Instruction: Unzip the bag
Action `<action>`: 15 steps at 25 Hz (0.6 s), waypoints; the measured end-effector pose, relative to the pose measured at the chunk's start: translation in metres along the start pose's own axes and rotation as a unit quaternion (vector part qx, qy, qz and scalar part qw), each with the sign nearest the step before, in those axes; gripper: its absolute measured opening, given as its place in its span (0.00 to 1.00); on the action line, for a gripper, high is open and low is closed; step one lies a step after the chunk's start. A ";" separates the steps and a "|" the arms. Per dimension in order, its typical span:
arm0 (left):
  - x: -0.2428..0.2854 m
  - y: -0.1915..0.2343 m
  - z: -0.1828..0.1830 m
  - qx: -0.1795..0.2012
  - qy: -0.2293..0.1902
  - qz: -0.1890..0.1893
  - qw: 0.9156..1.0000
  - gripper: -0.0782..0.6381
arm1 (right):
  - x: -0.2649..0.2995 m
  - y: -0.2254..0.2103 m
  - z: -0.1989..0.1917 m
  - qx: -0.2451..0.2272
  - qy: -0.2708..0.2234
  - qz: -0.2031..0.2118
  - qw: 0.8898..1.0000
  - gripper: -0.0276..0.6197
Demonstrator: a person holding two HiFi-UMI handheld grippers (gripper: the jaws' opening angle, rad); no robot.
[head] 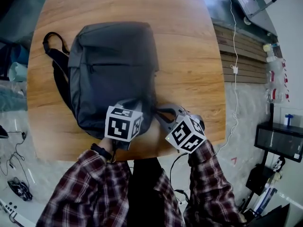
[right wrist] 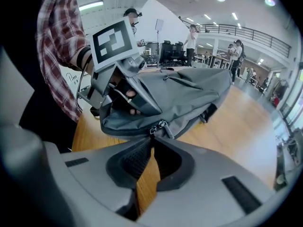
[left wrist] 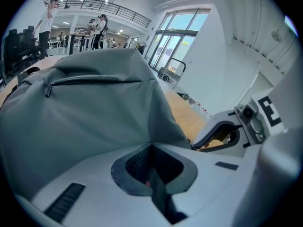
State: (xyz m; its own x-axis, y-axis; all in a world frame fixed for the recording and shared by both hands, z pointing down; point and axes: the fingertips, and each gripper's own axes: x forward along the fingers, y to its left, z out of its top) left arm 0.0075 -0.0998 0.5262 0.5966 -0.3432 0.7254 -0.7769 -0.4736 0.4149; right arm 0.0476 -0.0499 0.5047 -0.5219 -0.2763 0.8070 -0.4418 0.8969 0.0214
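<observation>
A grey backpack (head: 113, 65) lies flat on the round wooden table (head: 189, 56), its straps (head: 54, 63) trailing to the left. My left gripper (head: 127, 109) is at the bag's near edge, shut on a fold of the bag's fabric (left wrist: 85, 117), which runs in between the closed jaws (left wrist: 151, 148). My right gripper (head: 160, 112) is at the bag's near right corner. In the right gripper view its tips (right wrist: 152, 138) have met at the zipper pulls (right wrist: 160, 126) on the bag's edge seam and pinch one pull. The left gripper (right wrist: 124, 91) shows there, clamped on the bag.
The table's near edge runs just under both grippers. A front pocket zipper (left wrist: 47, 90) crosses the bag's upper face. A white cable (head: 234, 70) hangs over the floor to the right, next to a black box (head: 279, 141). People stand at desks far behind.
</observation>
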 end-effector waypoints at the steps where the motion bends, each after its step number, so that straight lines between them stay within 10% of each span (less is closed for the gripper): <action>1: 0.000 0.000 0.000 0.000 0.000 0.000 1.000 0.12 | -0.003 -0.001 0.000 0.010 -0.007 -0.004 1.000 0.09; 15: 0.001 0.001 -0.001 0.010 -0.001 0.011 1.000 0.12 | 0.022 -0.001 0.010 -0.041 0.003 -0.043 0.998 0.07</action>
State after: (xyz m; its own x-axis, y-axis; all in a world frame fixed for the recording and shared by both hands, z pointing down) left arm 0.0071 -0.0997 0.5277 0.5803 -0.3543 0.7332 -0.7853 -0.4820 0.3886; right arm 0.0292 -0.0609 0.5169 -0.4805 -0.3515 0.8035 -0.4226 0.8956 0.1391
